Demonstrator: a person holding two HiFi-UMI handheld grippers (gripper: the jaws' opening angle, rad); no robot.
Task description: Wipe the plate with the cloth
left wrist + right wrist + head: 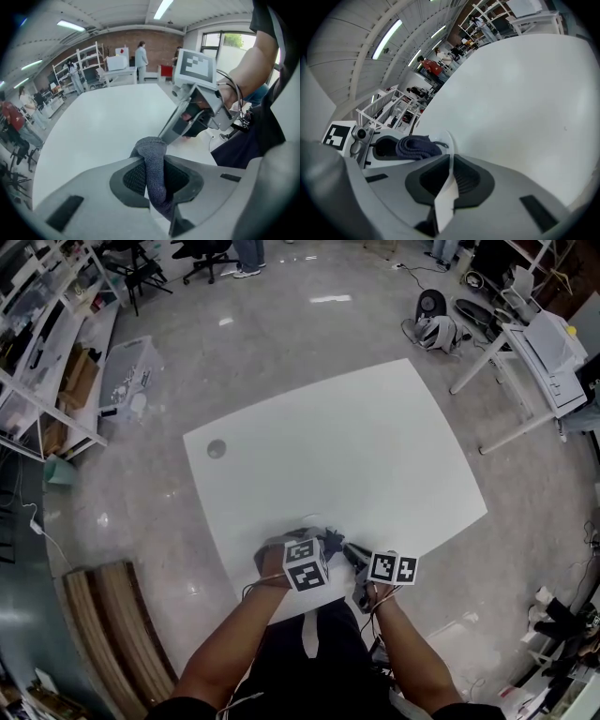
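On the floor at the far left a clear bin (129, 379) is being seen. Its contents are too small to be told. At the near edge of the table (356, 446) the gray cloth (151, 146) is being pinched between the jaws of the left gripper (153, 165), with a bunched wad standing up out of them. Just to the right of it the white plate (448, 140) is being held on edge, its rim being clamped by the right gripper (449, 163), so that one face is being turned toward the cloth. The wad is being held against or just beside that face; contact cannot be told for certain. The plate's flat is being aligned with the right jaws, so the wiping stroke is judged to be needed along that face, with the left hand being the nearer one. Nothing is being carried in the plate.
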